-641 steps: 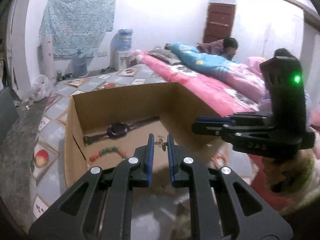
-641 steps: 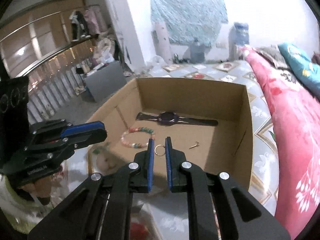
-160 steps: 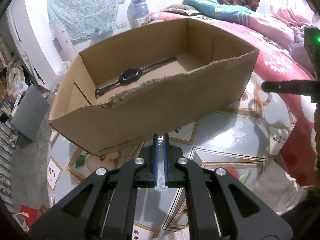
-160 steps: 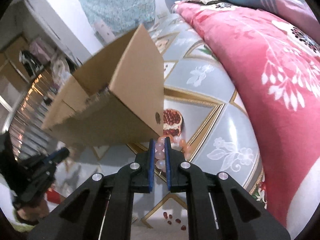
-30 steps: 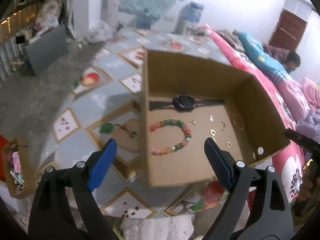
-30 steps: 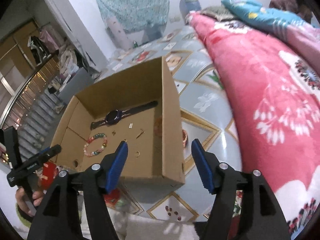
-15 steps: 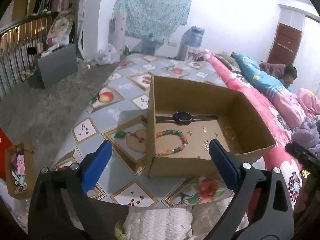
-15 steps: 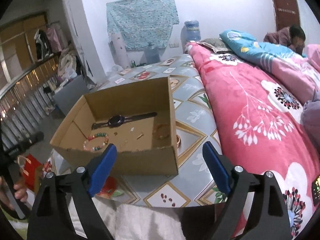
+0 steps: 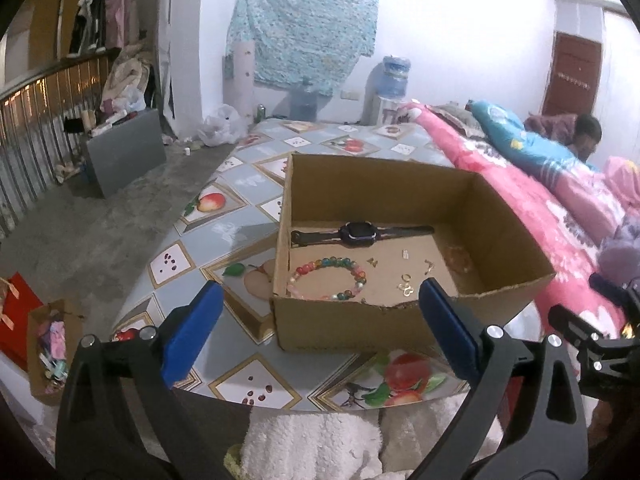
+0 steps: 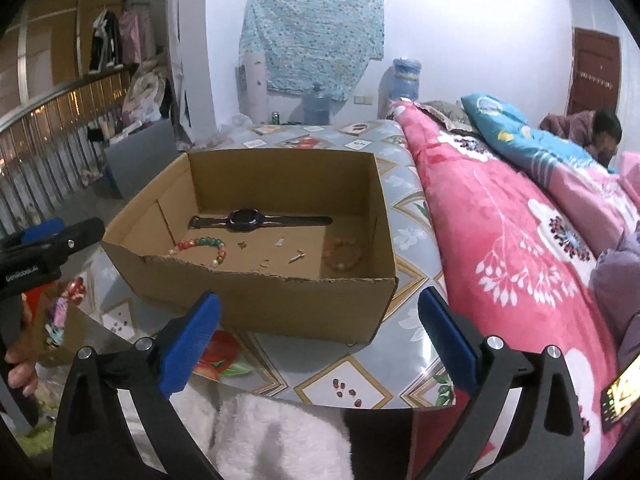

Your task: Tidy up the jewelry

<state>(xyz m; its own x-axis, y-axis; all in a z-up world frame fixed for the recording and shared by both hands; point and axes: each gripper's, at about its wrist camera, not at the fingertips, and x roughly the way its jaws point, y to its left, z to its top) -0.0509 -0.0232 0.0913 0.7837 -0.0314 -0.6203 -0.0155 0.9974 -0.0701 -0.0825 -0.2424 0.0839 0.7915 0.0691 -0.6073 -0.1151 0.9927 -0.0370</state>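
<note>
Both hand-held grippers gape empty, right (image 10: 318, 334) widening, left (image 10: 52, 246) reading "GenRobot.AI".

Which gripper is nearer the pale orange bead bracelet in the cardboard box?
Right, judging by layout. The pale orange bead bracelet lies at the box's right end; the right gripper, jaws opening and empty, faces that end. The left gripper, open, sits further left.
</note>
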